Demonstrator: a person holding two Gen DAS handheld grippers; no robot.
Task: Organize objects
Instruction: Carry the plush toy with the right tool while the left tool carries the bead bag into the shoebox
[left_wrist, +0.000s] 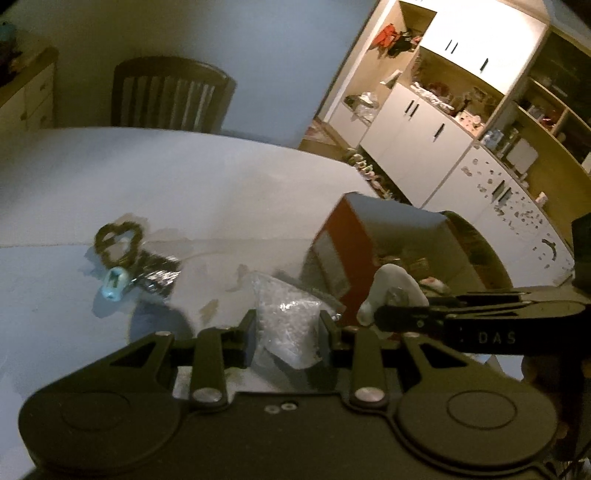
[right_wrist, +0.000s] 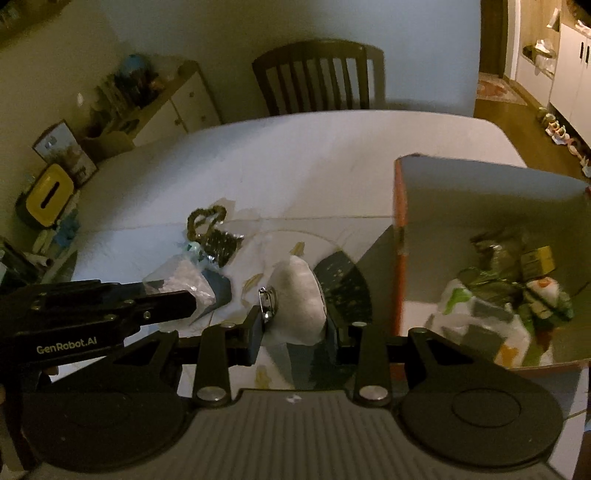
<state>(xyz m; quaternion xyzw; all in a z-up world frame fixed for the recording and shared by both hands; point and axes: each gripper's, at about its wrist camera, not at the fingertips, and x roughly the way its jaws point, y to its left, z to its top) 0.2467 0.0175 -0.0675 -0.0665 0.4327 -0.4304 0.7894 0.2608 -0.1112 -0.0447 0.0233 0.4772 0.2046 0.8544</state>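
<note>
I have both grippers loaded: left gripper (left_wrist: 288, 328) pinching a clear bag (left_wrist: 286, 321), right gripper (right_wrist: 293, 326) clamping a white pouch (right_wrist: 299, 299), both just beside the box (right_wrist: 480, 206). Next, I carry them in.

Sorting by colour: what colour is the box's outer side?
Red-orange; the box shows it best in the left wrist view.

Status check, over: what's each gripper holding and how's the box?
Left gripper shut on clear plastic bag. Right gripper shut on white pouch with safety pin. Cardboard box open, partly filled. Beaded bracelet on table.
</note>
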